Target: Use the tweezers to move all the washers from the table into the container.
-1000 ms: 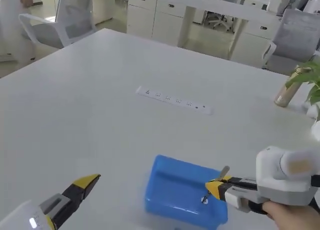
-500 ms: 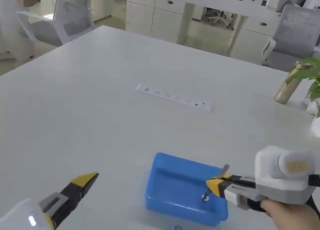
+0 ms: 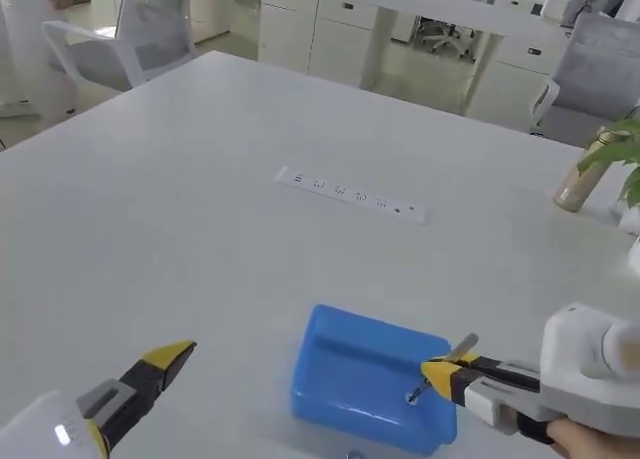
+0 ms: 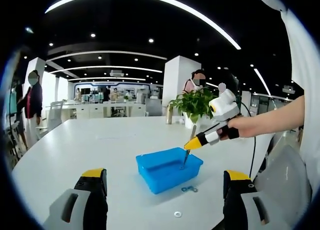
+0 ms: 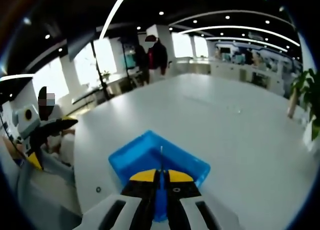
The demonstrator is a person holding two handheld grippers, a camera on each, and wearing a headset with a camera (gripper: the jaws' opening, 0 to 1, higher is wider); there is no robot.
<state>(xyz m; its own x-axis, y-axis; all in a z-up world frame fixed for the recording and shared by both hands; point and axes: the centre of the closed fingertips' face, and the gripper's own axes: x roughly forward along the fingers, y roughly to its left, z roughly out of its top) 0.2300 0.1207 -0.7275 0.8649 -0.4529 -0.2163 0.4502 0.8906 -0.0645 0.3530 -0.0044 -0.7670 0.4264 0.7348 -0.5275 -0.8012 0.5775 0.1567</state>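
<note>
A blue container (image 3: 350,374) stands near the table's front edge. My right gripper (image 3: 437,372) is over its right end, shut on thin metal tweezers (image 3: 455,354) whose tips (image 3: 412,397) point down into the container. In the right gripper view the jaws of the right gripper (image 5: 161,176) are closed on the tweezers (image 5: 161,157) above the container (image 5: 150,155). My left gripper (image 3: 165,359) hovers open to the container's left, holding nothing. In the left gripper view, the left gripper (image 4: 164,175) faces the container (image 4: 162,167), and two washers (image 4: 189,189) lie on the table in front of it.
A white power strip (image 3: 350,196) lies mid-table. A brass bottle (image 3: 578,184) and a green plant (image 3: 620,149) stand at the right edge. Office chairs (image 3: 130,39) and desks lie beyond the table. People stand in the background (image 5: 155,54).
My right gripper has drawn back a little to the right and the tweezers lean more; their tips stay in the container. The left gripper has barely moved.
</note>
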